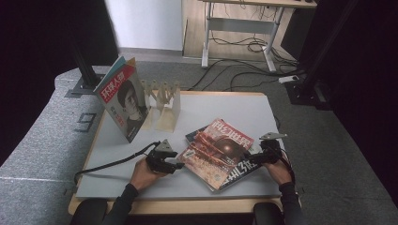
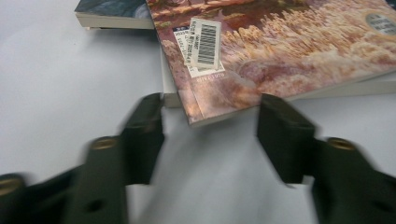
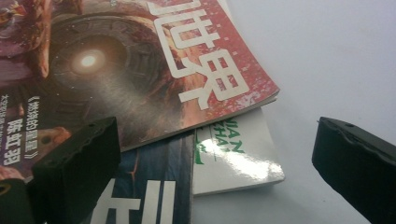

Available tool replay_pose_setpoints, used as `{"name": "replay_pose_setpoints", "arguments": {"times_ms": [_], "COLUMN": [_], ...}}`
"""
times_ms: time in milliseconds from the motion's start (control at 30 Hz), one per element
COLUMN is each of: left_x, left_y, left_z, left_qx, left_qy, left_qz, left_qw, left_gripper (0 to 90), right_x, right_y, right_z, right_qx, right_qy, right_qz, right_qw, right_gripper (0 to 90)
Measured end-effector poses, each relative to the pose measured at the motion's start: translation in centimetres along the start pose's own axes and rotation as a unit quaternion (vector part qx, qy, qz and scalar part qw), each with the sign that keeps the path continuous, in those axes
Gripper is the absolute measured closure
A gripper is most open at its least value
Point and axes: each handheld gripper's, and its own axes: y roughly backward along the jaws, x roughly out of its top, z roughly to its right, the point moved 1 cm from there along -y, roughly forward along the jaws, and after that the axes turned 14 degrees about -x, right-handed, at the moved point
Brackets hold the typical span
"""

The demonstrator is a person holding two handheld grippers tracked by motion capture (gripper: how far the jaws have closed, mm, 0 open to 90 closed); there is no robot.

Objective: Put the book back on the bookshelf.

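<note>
A loose stack of magazines [image 1: 218,152] lies flat on the white table [image 1: 234,105], near its front edge. The top one has a red and brown cover [image 2: 289,56] [image 3: 140,70]. My left gripper [image 1: 180,165] sits at the stack's left side. In the left gripper view its jaws [image 2: 212,112] stand apart on either side of the top magazine's corner, and the pads do not press on it. My right gripper [image 1: 252,159] is at the stack's right side, open wide [image 3: 217,135], with one jaw over the cover and the other above bare table.
A magazine with a portrait cover [image 1: 123,101] stands upright at the back left, leaning against a pale wooden rack [image 1: 164,103]. Under the top magazine lie a dark blue one [image 3: 149,186] and a white one [image 3: 233,158]. A desk frame and cables sit beyond the table.
</note>
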Motion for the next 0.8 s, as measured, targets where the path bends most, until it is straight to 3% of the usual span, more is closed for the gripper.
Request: {"name": "replay_pose_setpoints", "arguments": {"times_ms": [67, 167, 500, 800], "left_x": [-0.1, -0.1, 0.1, 1.0], "left_y": [0.0, 0.0, -0.6, -1.5], "left_z": [0.0, 0.0, -0.3, -0.2], "left_qx": [-0.004, -0.002, -0.016, -0.014], "left_qy": [-0.003, -0.004, 0.011, 0.006], "left_qz": [-0.003, -0.004, 0.018, 0.009], "left_qw": [1.0, 1.0, 0.9996, 0.9998], "left_gripper": [55.7, 57.7, 58.6, 58.1], "right_x": [0.0, 0.0, 0.2, 1.0], "right_y": [0.0, 0.0, -0.5, -2.0], "right_z": [0.0, 0.1, 0.4, 1.7], "right_qx": [0.001, 0.001, 0.006, 0.02], "right_qy": [0.001, 0.0, -0.004, -0.021], "right_qz": [0.0, -0.001, -0.009, -0.028], "right_qw": [1.0, 1.0, 0.9999, 0.9992], "right_gripper": [1.0, 1.1, 0.0, 0.0]}}
